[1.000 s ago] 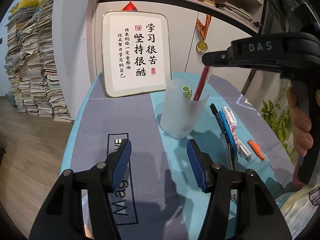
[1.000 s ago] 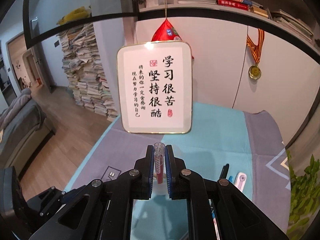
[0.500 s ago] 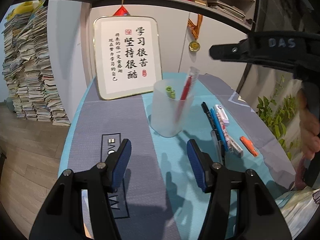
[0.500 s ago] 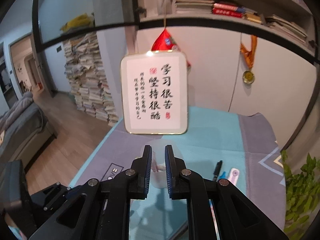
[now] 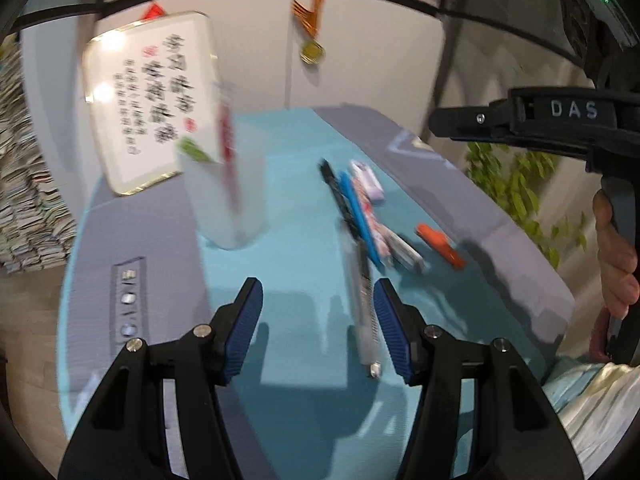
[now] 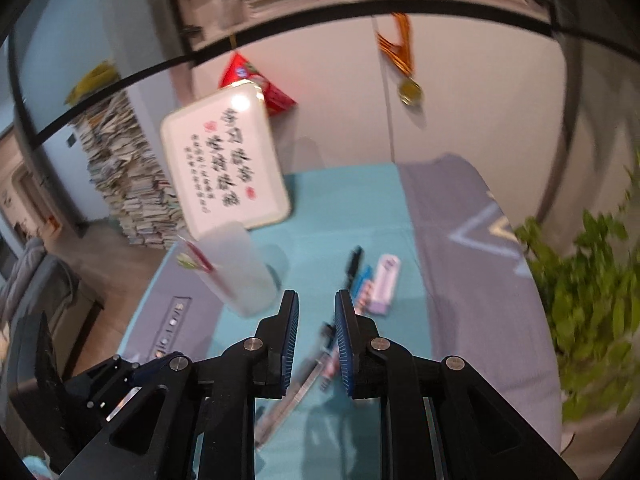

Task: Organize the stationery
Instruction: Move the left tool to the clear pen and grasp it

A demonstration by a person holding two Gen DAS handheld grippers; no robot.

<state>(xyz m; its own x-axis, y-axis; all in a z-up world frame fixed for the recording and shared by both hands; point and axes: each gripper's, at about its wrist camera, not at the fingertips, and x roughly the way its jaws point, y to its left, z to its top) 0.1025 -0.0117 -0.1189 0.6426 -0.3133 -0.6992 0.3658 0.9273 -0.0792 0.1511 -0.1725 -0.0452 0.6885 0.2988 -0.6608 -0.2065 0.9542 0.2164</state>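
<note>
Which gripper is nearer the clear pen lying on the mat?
Left. The left gripper has the clear pen lying by its right finger; the right gripper, jaws opening and empty, hangs above.

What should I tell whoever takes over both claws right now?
Left claw: open, empty, above the mat beside a clear pen.
Right claw: empty, jaws opening, nothing between them.
Done: red pen and a green-capped item stand in the frosted cup.
Left: clear pen, black pen, blue pen, patterned pen, white eraser-like item and orange item lie on the mat, right of the cup.
</note>
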